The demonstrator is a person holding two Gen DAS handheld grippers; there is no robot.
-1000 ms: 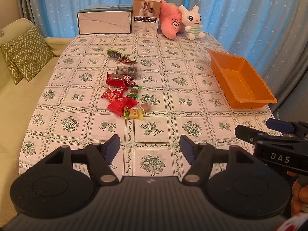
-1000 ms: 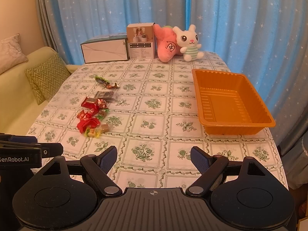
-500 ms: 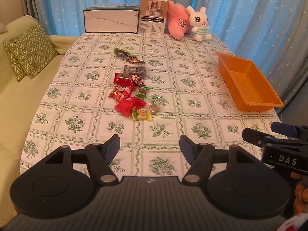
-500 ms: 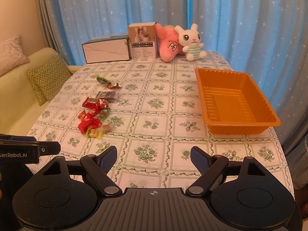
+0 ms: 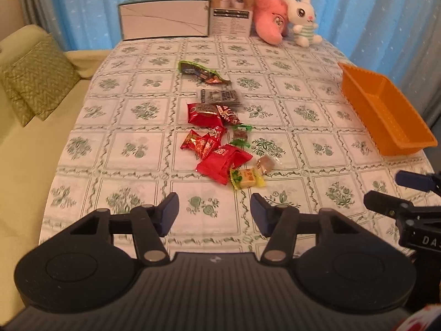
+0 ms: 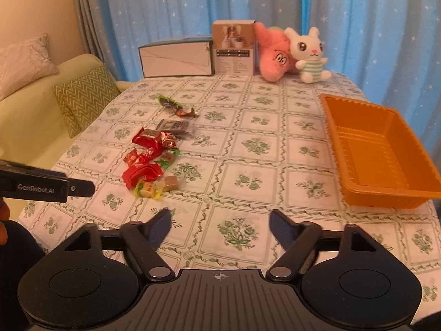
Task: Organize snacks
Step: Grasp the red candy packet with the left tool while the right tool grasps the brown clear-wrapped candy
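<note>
Several wrapped snacks lie in a loose line on the patterned tablecloth: a big red packet [image 5: 223, 162], a yellow candy [image 5: 246, 178], smaller red packets [image 5: 205, 113], a grey packet [image 5: 220, 96] and a green-brown wrapper [image 5: 202, 73]. The same red packet shows in the right wrist view [image 6: 142, 172]. An empty orange tray [image 6: 408, 195] stands at the right, also in the left wrist view [image 5: 408, 143]. My left gripper [image 5: 214, 211] is open and empty, just short of the yellow candy. My right gripper [image 6: 220, 224] is open and empty over the near table.
A white box [image 6: 176, 60], a brown carton [image 6: 234, 48], a pink plush [image 6: 273, 55] and a white bunny plush [image 6: 308, 55] stand along the far edge. A yellow-green sofa with cushions [image 6: 82, 96] runs along the left. Blue curtains hang behind.
Both grippers have moved forward over the table toward the snacks and tray. The snacks now lie closer to the left gripper. Both stay open.
</note>
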